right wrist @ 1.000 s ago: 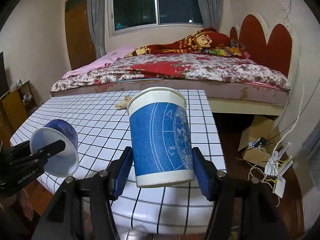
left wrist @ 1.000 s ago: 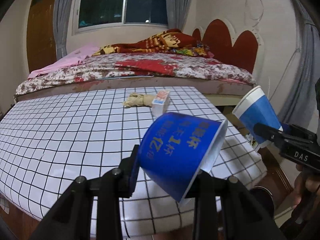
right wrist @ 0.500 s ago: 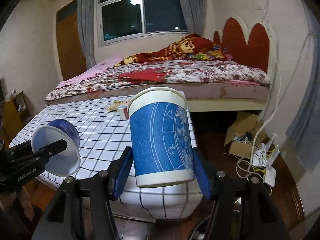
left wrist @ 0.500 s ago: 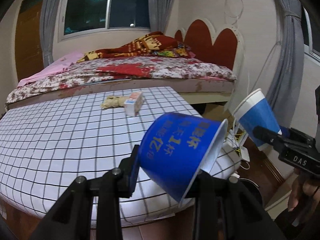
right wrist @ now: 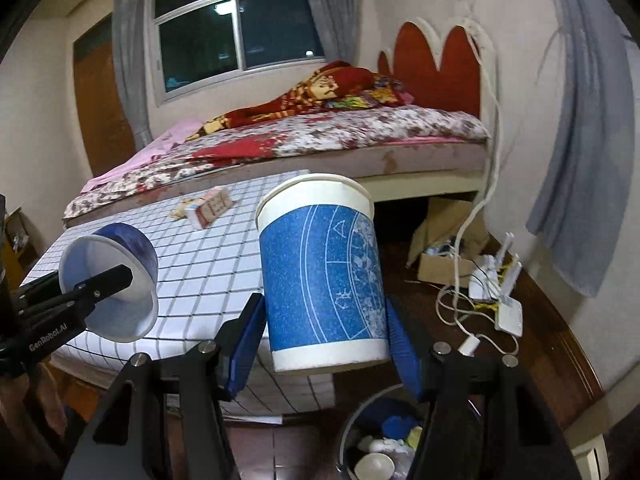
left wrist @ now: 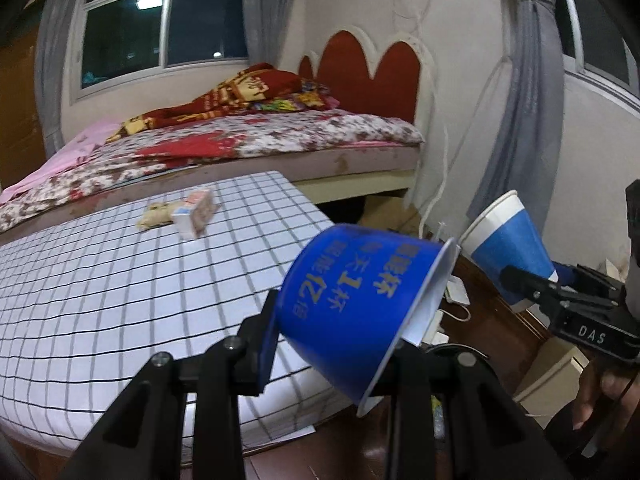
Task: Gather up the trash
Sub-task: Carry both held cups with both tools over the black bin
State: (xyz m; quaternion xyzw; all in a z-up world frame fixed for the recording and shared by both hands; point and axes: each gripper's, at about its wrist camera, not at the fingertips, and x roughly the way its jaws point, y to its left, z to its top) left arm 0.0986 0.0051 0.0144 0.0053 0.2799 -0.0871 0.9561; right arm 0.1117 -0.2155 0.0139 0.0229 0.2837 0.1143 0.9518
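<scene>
My left gripper (left wrist: pixel 334 344) is shut on a squat blue cup with yellow print (left wrist: pixel 360 300), tilted with its mouth to the right. My right gripper (right wrist: pixel 324 344) is shut on a tall blue-and-white paper cup (right wrist: pixel 320 272), held upright. Below the tall cup a round trash bin (right wrist: pixel 352 420) stands on the floor with several scraps inside. Each gripper shows in the other's view: the right gripper (left wrist: pixel 560 292) with its cup, and the left gripper (right wrist: pixel 80 292) with its cup. A small carton (left wrist: pixel 196 214) and a crumpled wrapper (left wrist: pixel 154 216) lie on the checked table (left wrist: pixel 100 280).
A bed (right wrist: pixel 320 136) runs behind the table. On the dark floor to the right are a cardboard box (right wrist: pixel 440 252), white cables and a router (right wrist: pixel 496 280). A person's hand (left wrist: pixel 600 392) grips the right handle. A grey curtain (right wrist: pixel 580 160) hangs at right.
Both grippers have swung right, past the table's right edge, each still holding its cup. The trash bin has come into view below the right gripper.
</scene>
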